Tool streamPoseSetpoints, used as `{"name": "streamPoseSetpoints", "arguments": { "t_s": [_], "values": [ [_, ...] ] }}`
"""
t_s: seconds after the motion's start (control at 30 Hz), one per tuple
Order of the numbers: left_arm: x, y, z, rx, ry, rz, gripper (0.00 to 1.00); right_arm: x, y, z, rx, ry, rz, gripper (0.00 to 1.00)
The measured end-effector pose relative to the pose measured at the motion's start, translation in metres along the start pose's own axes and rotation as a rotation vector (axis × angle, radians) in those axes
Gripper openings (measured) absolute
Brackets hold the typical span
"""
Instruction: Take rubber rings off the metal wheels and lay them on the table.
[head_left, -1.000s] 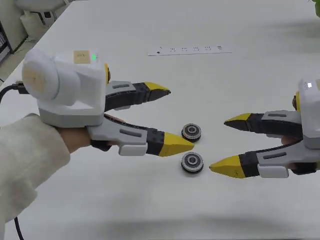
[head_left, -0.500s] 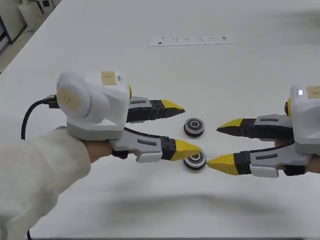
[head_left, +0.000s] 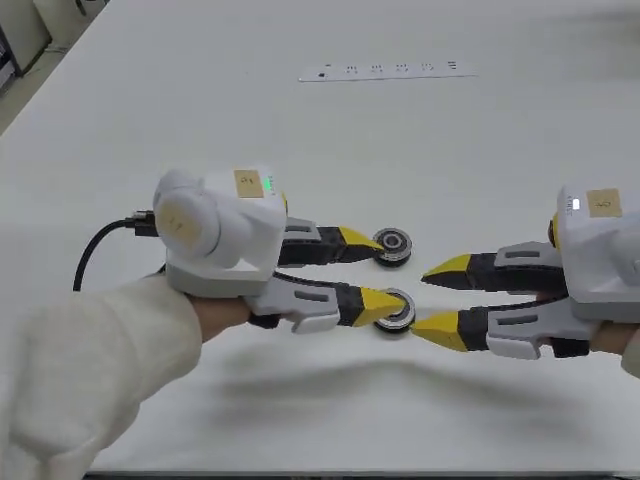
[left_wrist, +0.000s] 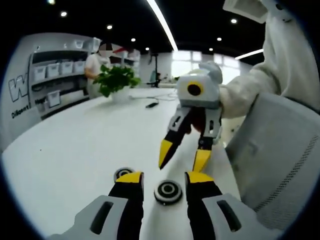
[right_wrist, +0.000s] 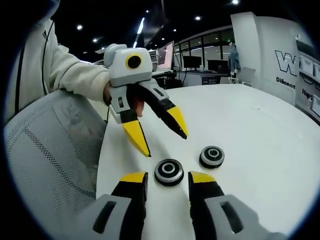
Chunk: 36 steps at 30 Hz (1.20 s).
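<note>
Two small metal wheels with black rubber rings lie flat on the white table (head_left: 300, 130). The near wheel (head_left: 397, 310) lies between the open jaws of both grippers, as the left gripper view (left_wrist: 168, 191) and the right gripper view (right_wrist: 169, 171) show. The far wheel (head_left: 392, 245) sits just outside the left gripper's far jaw, also seen as the far wheel (left_wrist: 123, 173) and the far wheel (right_wrist: 212, 156). My left gripper (head_left: 375, 272) comes in from the left, open. My right gripper (head_left: 432, 298) faces it from the right, open, its tips just short of the near wheel.
A white power strip (head_left: 385, 70) lies at the back of the table. The left gripper's black cable (head_left: 100, 250) trails off to the left. The table's front edge runs close below the grippers. A mesh chair (right_wrist: 50, 150) stands behind the person. A potted plant (left_wrist: 116, 80) is farther down the table.
Both grippers have closed in on the near wheel. The left one moved right until its jaws straddle it, and the right one moved left. Neither wheel has moved.
</note>
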<state>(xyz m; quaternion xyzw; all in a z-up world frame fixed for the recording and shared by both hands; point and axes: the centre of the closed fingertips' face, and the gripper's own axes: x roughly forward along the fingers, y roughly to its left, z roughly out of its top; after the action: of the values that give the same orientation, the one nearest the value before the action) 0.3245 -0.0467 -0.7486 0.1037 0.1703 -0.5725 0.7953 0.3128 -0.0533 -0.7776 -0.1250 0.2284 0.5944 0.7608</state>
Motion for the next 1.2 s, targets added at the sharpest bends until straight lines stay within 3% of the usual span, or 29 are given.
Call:
{"name": "streamPoseSetpoints", "arguments": {
  "t_s": [0.2, 0.57, 0.77, 1.0, 1.2],
  "values": [
    [0.005, -0.004, -0.009, -0.03, 0.013, -0.008, 0.33, 0.006, -0.002, -0.007, 0.022, 0.015, -0.009, 0.26],
    [0.011, -0.008, -0.024, -0.035, 0.057, -0.025, 0.29, 0.014, -0.001, -0.016, 0.036, 0.042, -0.003, 0.23],
    [0.013, -0.008, -0.021, -0.066, 0.032, -0.029, 0.26, 0.017, -0.002, -0.02, 0.051, 0.057, -0.003, 0.23],
    [0.015, -0.008, -0.031, -0.047, 0.068, -0.019, 0.24, 0.018, -0.002, -0.017, 0.04, 0.05, -0.009, 0.2],
    [0.016, -0.007, -0.034, -0.052, 0.07, -0.017, 0.22, 0.018, -0.001, -0.017, 0.029, 0.054, -0.014, 0.2]
  ]
}}
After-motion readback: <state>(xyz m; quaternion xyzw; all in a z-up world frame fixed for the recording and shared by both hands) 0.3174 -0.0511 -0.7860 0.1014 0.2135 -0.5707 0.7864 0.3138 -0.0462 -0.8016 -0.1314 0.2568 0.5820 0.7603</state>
